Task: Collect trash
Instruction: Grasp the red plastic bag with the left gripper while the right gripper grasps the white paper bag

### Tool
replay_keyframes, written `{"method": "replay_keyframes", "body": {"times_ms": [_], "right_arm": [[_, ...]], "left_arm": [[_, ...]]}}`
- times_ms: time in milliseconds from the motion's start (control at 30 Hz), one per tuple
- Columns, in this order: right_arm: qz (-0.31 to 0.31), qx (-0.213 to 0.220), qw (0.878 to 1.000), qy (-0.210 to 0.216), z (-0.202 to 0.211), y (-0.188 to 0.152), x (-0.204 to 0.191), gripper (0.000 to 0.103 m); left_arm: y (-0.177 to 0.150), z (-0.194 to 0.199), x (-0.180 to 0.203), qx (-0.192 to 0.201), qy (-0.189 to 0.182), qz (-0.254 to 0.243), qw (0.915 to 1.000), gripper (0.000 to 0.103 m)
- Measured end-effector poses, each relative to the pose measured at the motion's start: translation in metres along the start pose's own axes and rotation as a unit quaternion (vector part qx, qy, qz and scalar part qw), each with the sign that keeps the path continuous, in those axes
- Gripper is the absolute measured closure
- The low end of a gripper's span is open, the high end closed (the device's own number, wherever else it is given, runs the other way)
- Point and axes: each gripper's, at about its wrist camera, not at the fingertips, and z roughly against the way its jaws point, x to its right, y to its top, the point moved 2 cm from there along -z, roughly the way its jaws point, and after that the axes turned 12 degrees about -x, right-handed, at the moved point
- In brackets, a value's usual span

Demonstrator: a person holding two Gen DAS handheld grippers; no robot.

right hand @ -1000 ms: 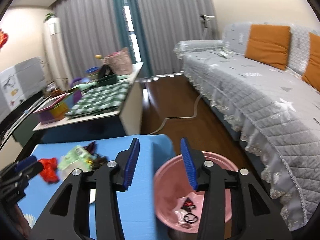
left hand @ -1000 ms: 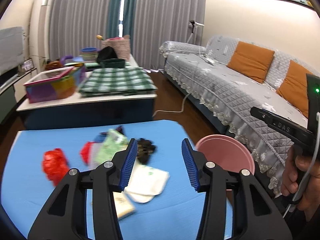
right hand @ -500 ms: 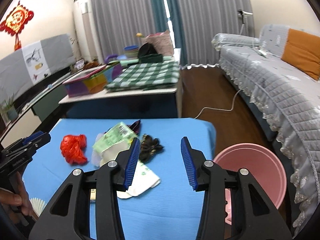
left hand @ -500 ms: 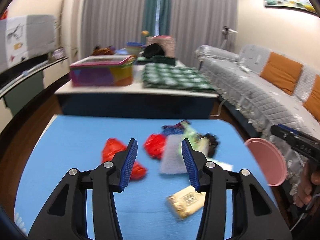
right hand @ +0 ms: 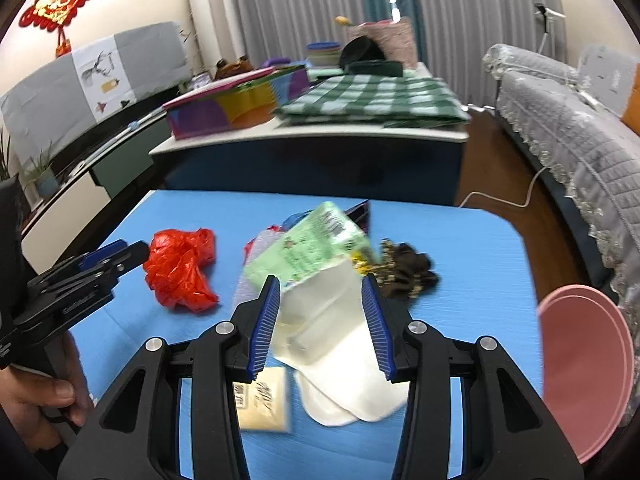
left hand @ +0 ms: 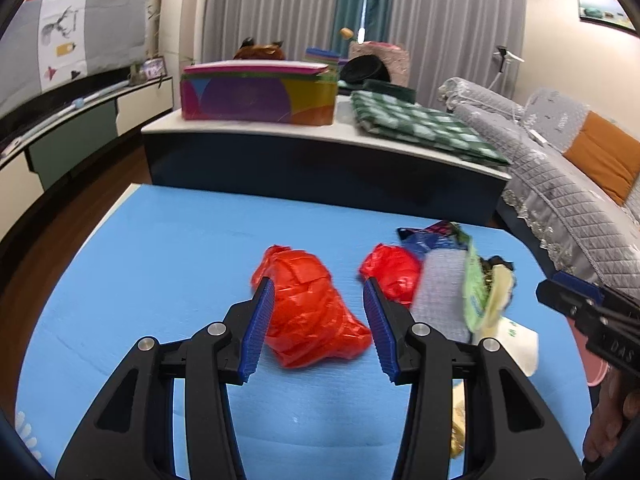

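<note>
**Both grippers over the trash pile**

Left gripper (left hand: 318, 330) jaws spread, empty, w/ the crumpled red plastic bag (left hand: 310, 312) framed between them on the blue foam mat (left hand: 168, 264). Right gripper (right hand: 320, 322) also spread, nothing pinched, above the white folded paper bag (right hand: 336, 344) and pale green printed wrapper (right hand: 308, 248). Round pink plastic bin (right hand: 584, 364) sits off the mat's right edge.

Room's evenly lit, soft daylight through the curtain gap (left hand: 362, 8) far ahead of my fingers, no hard shadows or glare on the blue mat (left hand: 168, 264). My fingers (right hand: 262, 328) are sharp in both views, but the trash pile (right hand: 312, 252) just past them and the checked cloth (right hand: 372, 100) beyond are smeared by motion blur. Heavy fisheye: edges bow, corners go black.
</note>
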Motion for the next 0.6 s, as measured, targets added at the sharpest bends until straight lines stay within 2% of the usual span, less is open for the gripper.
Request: {"method": "replay_keyframes", "body": {"times_ms": [100, 200, 467, 533, 600], "right_arm": [[0.005, -0.008, 1.000, 0.004, -0.010, 0.003, -0.007, 0.059], [0.008, -0.014, 1.000, 0.005, -0.019, 0.007, -0.012, 0.059], [0.000, -0.035, 0.999, 0.001, -0.036, 0.010, -0.005, 0.060], [-0.002, -0.040, 0.999, 0.003, -0.036, 0.009, -0.003, 0.063], [-0.004, -0.043, 0.999, 0.010, -0.035, 0.009, -0.002, 0.070]], "left_arm": [[0.001, -0.013, -0.005, -0.012, 0.000, 0.008, 0.9999, 0.056], [0.002, -0.024, -0.008, -0.024, 0.001, 0.015, 0.9996, 0.048], [0.004, -0.044, -0.009, -0.047, 0.006, 0.021, 0.9987, 0.048], [0.005, -0.046, -0.007, -0.050, 0.008, 0.019, 0.9986, 0.049], [0.004, -0.048, -0.006, -0.053, 0.009, 0.018, 0.9984, 0.049]]}}
